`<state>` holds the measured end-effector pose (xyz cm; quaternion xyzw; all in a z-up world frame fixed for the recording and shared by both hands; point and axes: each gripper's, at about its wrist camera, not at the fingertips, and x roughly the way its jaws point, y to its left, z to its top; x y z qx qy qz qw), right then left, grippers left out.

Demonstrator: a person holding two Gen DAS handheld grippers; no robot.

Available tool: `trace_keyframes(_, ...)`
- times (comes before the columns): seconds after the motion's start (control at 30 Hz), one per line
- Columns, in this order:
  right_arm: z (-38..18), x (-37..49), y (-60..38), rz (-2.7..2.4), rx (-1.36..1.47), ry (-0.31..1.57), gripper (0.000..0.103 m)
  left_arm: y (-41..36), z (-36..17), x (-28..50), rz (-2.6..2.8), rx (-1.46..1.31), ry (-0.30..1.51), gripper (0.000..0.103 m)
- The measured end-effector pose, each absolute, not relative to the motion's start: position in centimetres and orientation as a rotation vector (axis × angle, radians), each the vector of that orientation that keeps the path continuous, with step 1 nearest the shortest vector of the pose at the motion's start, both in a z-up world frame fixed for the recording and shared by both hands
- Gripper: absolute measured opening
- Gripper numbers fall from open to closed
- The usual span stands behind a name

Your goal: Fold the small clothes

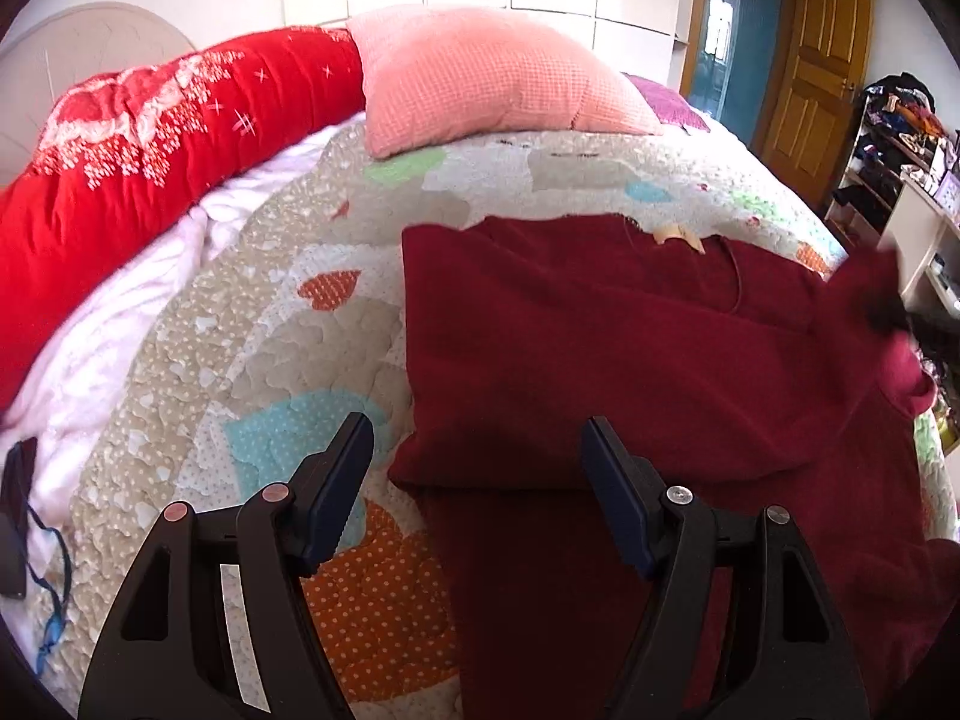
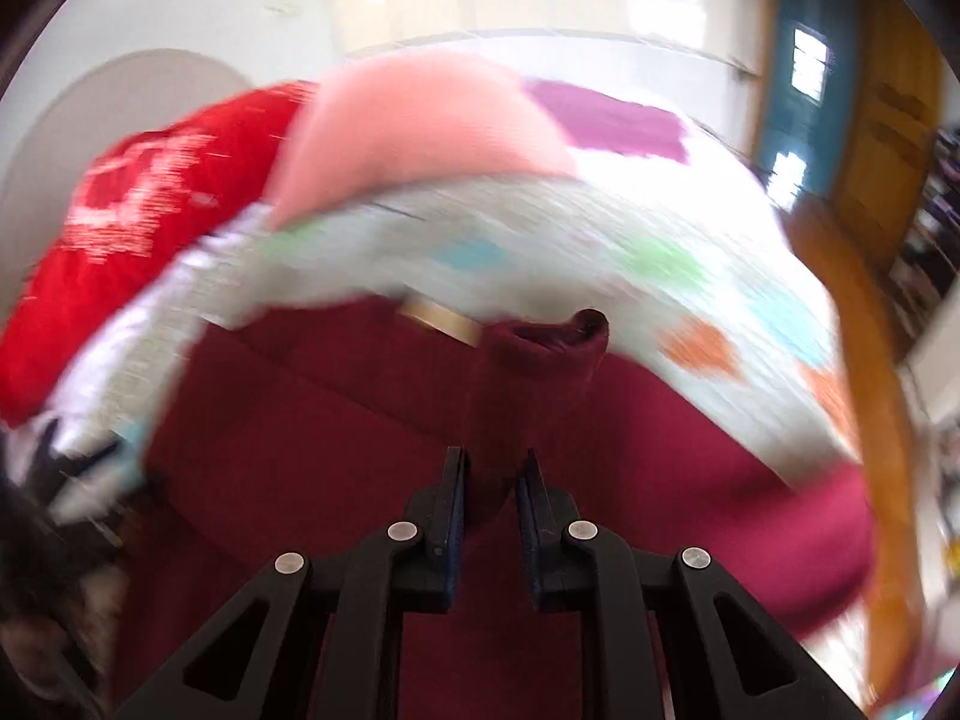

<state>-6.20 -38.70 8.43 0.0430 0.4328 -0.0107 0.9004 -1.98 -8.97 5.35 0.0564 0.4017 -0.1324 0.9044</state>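
Observation:
A dark red garment lies partly folded on the patchwork quilt, with its left side folded over. My left gripper is open and empty just above the garment's near left fold edge. In the blurred right wrist view, my right gripper is shut on a sleeve of the dark red garment and holds it lifted; the cuff opening shows above the fingers. In the left wrist view the right gripper appears as a dark blur at the garment's right edge.
A pink pillow and a red duvet lie at the head of the bed. A white sheet and a dark phone with a blue cord are at the left. Shelves with clutter stand to the right.

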Motion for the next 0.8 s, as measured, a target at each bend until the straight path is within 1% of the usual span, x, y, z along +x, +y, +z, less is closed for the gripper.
trace_keyframes(0.07,6.5,-7.8,-41.6,-0.040,0.162,0.982,0.020,-9.4,6.1,-2.6,-0.270,0.124,0.806,0.072)
trace_keyframes(0.13,5.4,-9.1,-43.6,-0.021,0.245,1.039,0.038,-9.8,7.0,-3.4,-0.268,0.140,0.774,0.072)
trace_keyframes(0.2,5.5,-10.6,-44.7,-0.045,0.252,1.024,0.047,-10.2,8.0,-4.1,-0.269,0.157,0.740,0.072)
trace_keyframes(0.33,7.7,-12.7,-46.3,-0.108,0.261,0.919,0.048,-11.6,8.5,-4.1,-0.296,0.162,0.734,0.072)
trace_keyframes(0.4,8.3,-12.1,-45.7,-0.077,0.238,0.895,0.048,-12.7,7.9,-3.6,-0.306,0.168,0.758,0.072)
trace_keyframes(0.43,8.4,-11.5,-45.0,-0.062,0.218,0.896,0.046,-13.5,7.4,-3.3,-0.313,0.174,0.767,0.072)
trace_keyframes(0.47,8.1,-10.6,-44.2,-0.041,0.183,0.894,0.044,-14.0,6.9,-3.0,-0.317,0.180,0.777,0.072)
trace_keyframes(0.5,7.6,-9.5,-43.4,-0.029,0.145,0.896,0.039,-14.6,6.1,-2.6,-0.315,0.190,0.801,0.072)
trace_keyframes(0.53,7.0,-8.4,-42.8,-0.031,0.113,0.910,0.038,-15.3,4.9,-2.1,-0.308,0.206,0.840,0.072)
trace_keyframes(0.6,4.2,-5.9,-42.2,-0.040,0.081,0.985,0.038,-16.0,3.2,-1.3,-0.289,0.225,0.881,0.072)
trace_keyframes(0.67,2.3,-4.7,-42.3,-0.056,0.087,1.011,0.038,-16.1,2.5,-1.2,-0.282,0.206,0.888,0.072)
trace_keyframes(0.73,2.6,-4.8,-42.6,-0.051,0.097,0.981,0.038,-16.1,2.7,-1.1,-0.285,0.190,0.893,0.072)
trace_keyframes(0.8,3.4,-5.6,-43.8,-0.013,0.175,0.978,0.040,-16.0,3.0,-1.1,-0.287,0.176,0.906,0.072)
